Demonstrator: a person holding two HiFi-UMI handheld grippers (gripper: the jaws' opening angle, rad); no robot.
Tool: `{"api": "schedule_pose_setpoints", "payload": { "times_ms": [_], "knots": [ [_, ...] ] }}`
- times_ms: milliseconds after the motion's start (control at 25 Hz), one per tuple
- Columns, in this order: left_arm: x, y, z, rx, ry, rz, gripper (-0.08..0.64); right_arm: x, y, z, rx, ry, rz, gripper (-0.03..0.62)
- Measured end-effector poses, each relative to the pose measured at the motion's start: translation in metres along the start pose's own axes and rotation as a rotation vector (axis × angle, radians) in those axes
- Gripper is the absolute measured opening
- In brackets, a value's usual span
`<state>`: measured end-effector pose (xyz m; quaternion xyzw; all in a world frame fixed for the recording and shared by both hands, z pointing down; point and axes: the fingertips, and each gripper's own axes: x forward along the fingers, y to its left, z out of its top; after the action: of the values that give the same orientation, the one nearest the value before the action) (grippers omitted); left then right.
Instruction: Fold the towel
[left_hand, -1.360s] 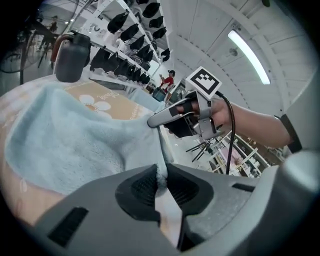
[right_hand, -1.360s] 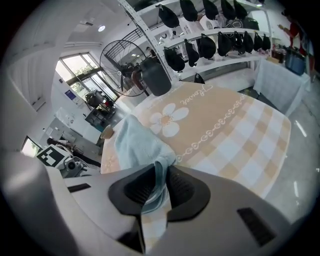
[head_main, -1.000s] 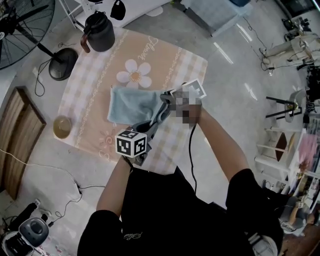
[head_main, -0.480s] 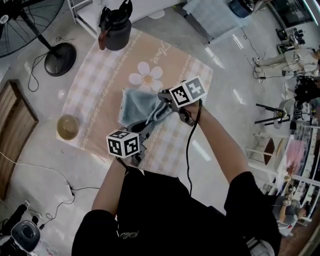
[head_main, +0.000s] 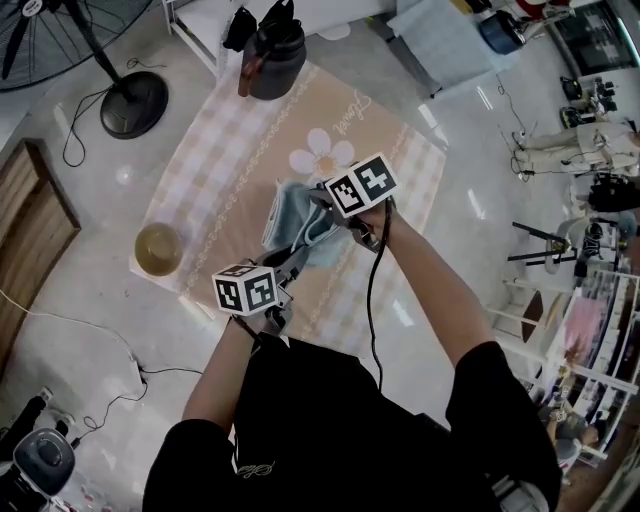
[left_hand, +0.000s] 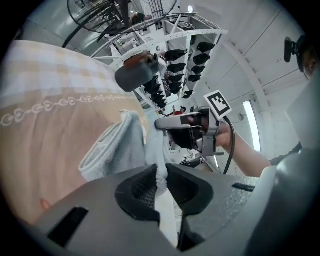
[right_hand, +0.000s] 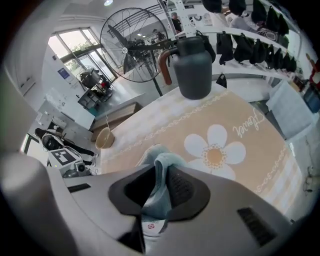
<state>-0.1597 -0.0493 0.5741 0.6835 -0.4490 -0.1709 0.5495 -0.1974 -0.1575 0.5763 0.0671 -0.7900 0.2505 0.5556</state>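
A light blue towel (head_main: 296, 222) lies partly on a peach checked mat (head_main: 215, 160), one edge lifted and doubled over the rest. My left gripper (head_main: 287, 262), under its marker cube, is shut on a corner of the towel (left_hand: 115, 150), which runs up between the pads (left_hand: 161, 176). My right gripper (head_main: 328, 208) is shut on the other corner of that edge; in the right gripper view the cloth (right_hand: 159, 162) bulges out between its pads (right_hand: 160, 186). The right gripper (left_hand: 187, 127) shows in the left gripper view, above the stretched edge.
A dark kettle (head_main: 275, 55) stands at the mat's far end, near a white flower print (head_main: 322, 158). A tan bowl (head_main: 160, 248) sits at the mat's left edge. A floor fan (head_main: 130, 95), cables and a wooden board (head_main: 30, 240) lie beyond on the left.
Both grippers have carried the held towel edge across the rest of the towel. The flat part of the towel now looks narrower and the cloth is bunched beneath the grippers.
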Motion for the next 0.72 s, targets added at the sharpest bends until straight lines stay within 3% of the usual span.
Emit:
{"api": "schedule_pose_setpoints", "payload": {
  "times_ms": [200,360,480,520,640,720],
  "knots": [
    [-0.011,0.016,0.002,-0.042,-0.014,0.012,0.048,0.027,0.011,0.008,-0.031,0.057,0.008,0.067],
    [-0.016,0.031,0.008,-0.119,-0.043,0.018,0.048,0.039,0.013,0.017,-0.068,0.082,0.006,0.085],
    [-0.019,0.044,0.013,-0.178,-0.068,0.029,0.048,0.025,0.018,0.040,-0.068,-0.030,0.053,0.239],
    [-0.021,0.048,0.015,-0.188,-0.073,0.034,0.048,0.015,0.019,0.050,-0.070,-0.092,0.065,0.261],
    [-0.026,0.058,0.020,-0.201,-0.087,0.049,0.048,-0.019,0.018,0.072,-0.112,-0.255,0.048,0.270],
    [-0.029,0.063,0.022,-0.223,-0.104,0.053,0.048,-0.033,0.017,0.066,-0.152,-0.282,0.025,0.270]
  ]
}}
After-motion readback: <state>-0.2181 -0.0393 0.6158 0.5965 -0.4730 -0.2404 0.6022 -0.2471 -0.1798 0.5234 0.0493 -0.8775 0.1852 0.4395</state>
